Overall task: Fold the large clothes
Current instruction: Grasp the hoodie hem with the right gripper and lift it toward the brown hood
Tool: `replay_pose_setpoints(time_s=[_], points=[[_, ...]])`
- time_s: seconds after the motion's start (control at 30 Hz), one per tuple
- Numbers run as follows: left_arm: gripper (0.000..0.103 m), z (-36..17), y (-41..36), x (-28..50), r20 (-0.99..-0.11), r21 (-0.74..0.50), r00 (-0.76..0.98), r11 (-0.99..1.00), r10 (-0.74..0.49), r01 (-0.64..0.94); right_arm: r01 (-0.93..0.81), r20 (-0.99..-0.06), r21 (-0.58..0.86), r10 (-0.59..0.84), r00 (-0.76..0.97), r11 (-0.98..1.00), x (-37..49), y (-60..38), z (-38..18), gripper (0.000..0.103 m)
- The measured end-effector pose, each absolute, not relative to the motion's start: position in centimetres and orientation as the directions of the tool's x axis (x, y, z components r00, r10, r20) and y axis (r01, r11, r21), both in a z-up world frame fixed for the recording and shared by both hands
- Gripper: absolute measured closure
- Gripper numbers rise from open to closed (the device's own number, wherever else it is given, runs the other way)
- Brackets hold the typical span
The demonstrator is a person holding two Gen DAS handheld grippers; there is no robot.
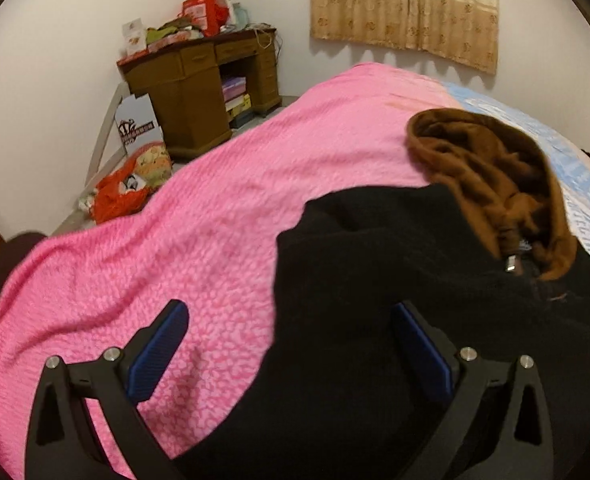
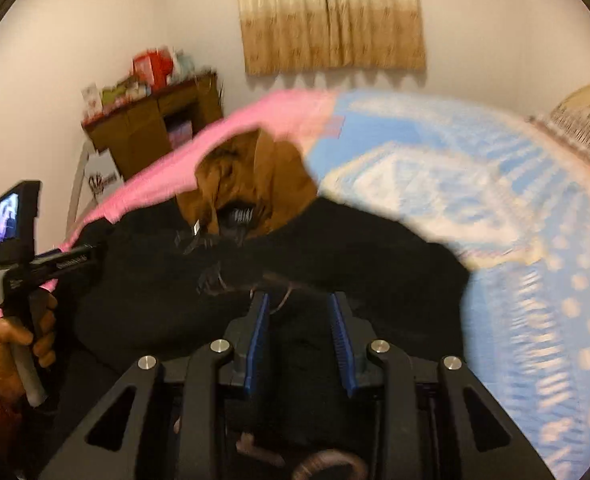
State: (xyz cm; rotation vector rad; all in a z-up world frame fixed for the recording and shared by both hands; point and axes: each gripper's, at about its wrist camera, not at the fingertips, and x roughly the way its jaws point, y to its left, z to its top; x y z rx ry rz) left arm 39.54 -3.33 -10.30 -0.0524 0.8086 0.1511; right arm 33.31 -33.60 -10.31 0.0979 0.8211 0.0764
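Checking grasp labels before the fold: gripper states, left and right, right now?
Left gripper: open, holding nothing, straddling the black coat edge.
Right gripper: narrowed over the black coat; blur hides whether fabric is pinched, cannot tell.

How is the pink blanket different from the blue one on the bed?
The pink blanket is one plain colour with a bumpy weave; the blue blanket has white patterns and pale dots. The pink one lies on the side toward the wooden desk, the blue one on the other side. Both cover the bed, and the black coat lies across both.
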Motion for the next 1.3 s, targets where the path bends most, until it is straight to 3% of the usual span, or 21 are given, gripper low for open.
replay_pose_setpoints(time_s=[0.07,0.27,0.63,0.73,0.9,0.93,1.0,1.07,1.17,1.3], points=[[0.0,-11.1,-2.4,39.2,-0.716,-0.017,0.693,0.99,0.086,-0.141,-0.059,-0.738,0.118,0.128,0.663,0.991,33.8,-33.2,-13.0,0.07],[0.0,-12.3,0.2,40.6,-0.751,-0.223,0.656,0.963,-0.071,-0.152,-0.077,-0.695,0.249,0.233,0.681,0.965,34.2,-34.7,-13.0,0.069],[0.0,-11.3,-1.4,39.1,-0.78,-0.155,0.624,0.981,-0.051,-0.114,-0.065,-0.684,0.274,0.242,0.688,0.959,33.2,-35.2,-12.7,0.068],[0.0,-8.4,-1.2,35.6,-0.737,-0.101,0.674,0.994,-0.048,-0.039,-0.041,-0.745,0.258,0.226,0.628,0.965,32.1,-35.3,-11.3,0.068],[0.0,-4.2,2.8,26.0,-0.625,-0.088,0.77,0.992,-0.128,0.093,-0.097,-0.61,0.31,0.276,0.743,0.946,23.7,-36.2,-6.1,0.067],[0.0,-3.8,3.8,24.3,-0.617,-0.091,0.775,0.99,-0.14,0.107,-0.101,-0.577,0.298,0.263,0.773,0.949,20.8,-36.5,-4.9,0.065],[0.0,-3.4,6.2,20.4,-0.598,-0.094,0.785,0.987,-0.159,0.128,-0.093,-0.54,0.28,0.237,0.807,0.955,16.8,-36.8,-3.7,0.038],[0.0,-3.5,8.0,17.4,-0.587,-0.077,0.797,0.99,-0.142,0.12,-0.064,-0.491,0.25,0.183,0.852,0.966,11.7,-37.2,-2.5,0.023],[0.0,-4.8,10.3,13.8,-0.611,-0.098,0.777,0.989,-0.15,0.114,-0.04,-0.448,0.23,0.142,0.882,0.972,6.5,-37.7,-1.7,0.022],[0.0,-6.6,10.7,11.4,-0.626,-0.125,0.76,0.985,-0.173,0.121,0.01,-0.47,0.299,0.139,0.872,0.954,2.4,-38.9,-3.0,0.022]])
